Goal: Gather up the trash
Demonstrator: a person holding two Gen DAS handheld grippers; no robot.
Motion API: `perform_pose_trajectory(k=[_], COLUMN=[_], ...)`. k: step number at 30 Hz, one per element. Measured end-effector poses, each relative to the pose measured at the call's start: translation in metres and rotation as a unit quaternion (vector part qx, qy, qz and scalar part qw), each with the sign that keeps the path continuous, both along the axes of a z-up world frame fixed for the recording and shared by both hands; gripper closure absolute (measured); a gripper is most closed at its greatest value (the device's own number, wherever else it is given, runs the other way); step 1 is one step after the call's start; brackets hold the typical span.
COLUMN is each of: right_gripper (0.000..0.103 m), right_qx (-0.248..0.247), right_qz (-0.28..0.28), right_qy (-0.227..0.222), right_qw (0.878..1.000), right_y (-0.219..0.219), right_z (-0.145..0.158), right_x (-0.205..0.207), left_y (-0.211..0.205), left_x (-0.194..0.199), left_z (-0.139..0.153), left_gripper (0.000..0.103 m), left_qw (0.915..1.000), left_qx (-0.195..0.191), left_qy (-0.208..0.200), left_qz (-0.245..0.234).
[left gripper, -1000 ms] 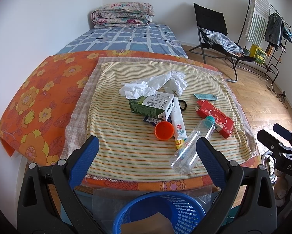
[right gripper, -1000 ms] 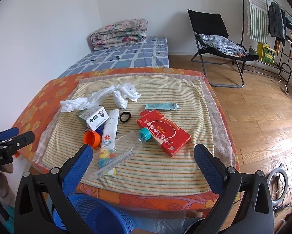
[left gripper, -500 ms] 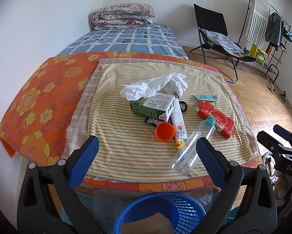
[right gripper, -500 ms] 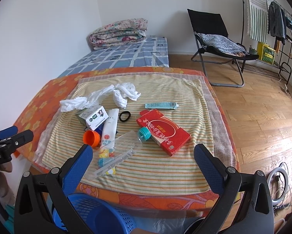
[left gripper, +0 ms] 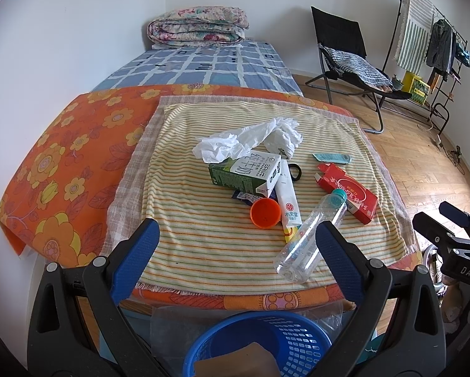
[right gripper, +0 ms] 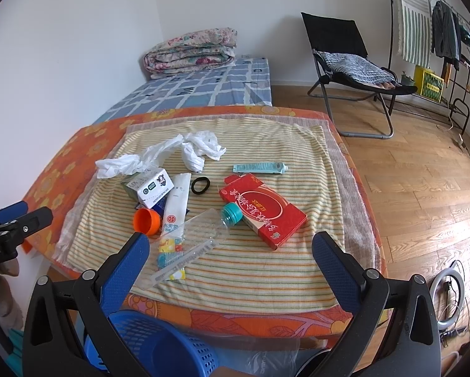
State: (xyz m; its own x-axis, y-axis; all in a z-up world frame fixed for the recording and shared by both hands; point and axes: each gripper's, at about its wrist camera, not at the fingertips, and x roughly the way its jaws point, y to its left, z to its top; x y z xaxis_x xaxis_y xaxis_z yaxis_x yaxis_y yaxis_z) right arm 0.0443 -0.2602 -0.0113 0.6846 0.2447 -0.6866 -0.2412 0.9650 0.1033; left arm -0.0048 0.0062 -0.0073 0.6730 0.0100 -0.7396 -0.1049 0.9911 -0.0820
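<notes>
Trash lies uncollected on the striped cloth of the tabletop [left gripper: 203,260], so the task looks barely begun. Both grippers are spread wide and hold nothing: the left gripper [left gripper: 233,246] and the right gripper [right gripper: 230,259] hover at the near edge, short of every item.

Just ahead of the left gripper, toward its right finger, lies the clear bottle [left gripper: 310,235]; the same bottle sits just ahead of the right gripper's left finger. Beyond it are the orange cap [left gripper: 265,213], the white tube [left gripper: 286,198] and the milk carton [left gripper: 245,172], bunched together and touching. Farther ahead is the crumpled white plastic [left gripper: 247,139]. The red box [right gripper: 261,209] lies straight ahead of the right gripper, with the black ring [right gripper: 200,185] and teal wrapper [right gripper: 260,167] beyond.

The blue basket [left gripper: 297,342] sits below the left gripper, under the tabletop's edge. Something brown, perhaps cardboard, already lies in it; everything else remains to be moved.
</notes>
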Motion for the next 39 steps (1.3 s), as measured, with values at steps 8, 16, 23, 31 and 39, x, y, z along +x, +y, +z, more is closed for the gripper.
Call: perform_pose_trajectory(k=[8, 16, 23, 31, 39], right_gripper=[0.000, 0.001, 0.001, 0.000, 0.000], right_qx=[-0.004, -0.019, -0.037, -0.012, -0.004], right_qz=[0.008, 0.019, 0.037, 0.043, 0.068], right_qy=[0.005, -0.020, -0.024, -0.017, 0.029], right_qw=[1.000, 0.999, 0.998, 0.999, 0.997], right_y=[-0.002, -0.010, -0.024, -0.044, -0.050], right_z=[-0.003, -0.005, -0.007, 0.000, -0.015], right_x=[0.002, 0.010, 0.034, 0.059, 0.085], left_y=[0.000, 0.017, 0.011, -0.045, -0.080], left_x=[0.000, 0.000, 0.004, 0.022, 0.052], left_z=[-0.001, -0.008, -0.018, -0.037, -0.063], left_gripper=[0.002, 0.002, 0.002, 0.002, 0.017], left_qw=[1.0000, 0.9999, 0.9988, 0.9916, 0.9825], left_qx=[0.000, 0.005, -0.014, 0.008, 0.007], left_qy=[0.000, -0.003, 0.013, 0.043, 0.088], left_qz=[0.000, -0.013, -0.045, -0.122, -0.164])
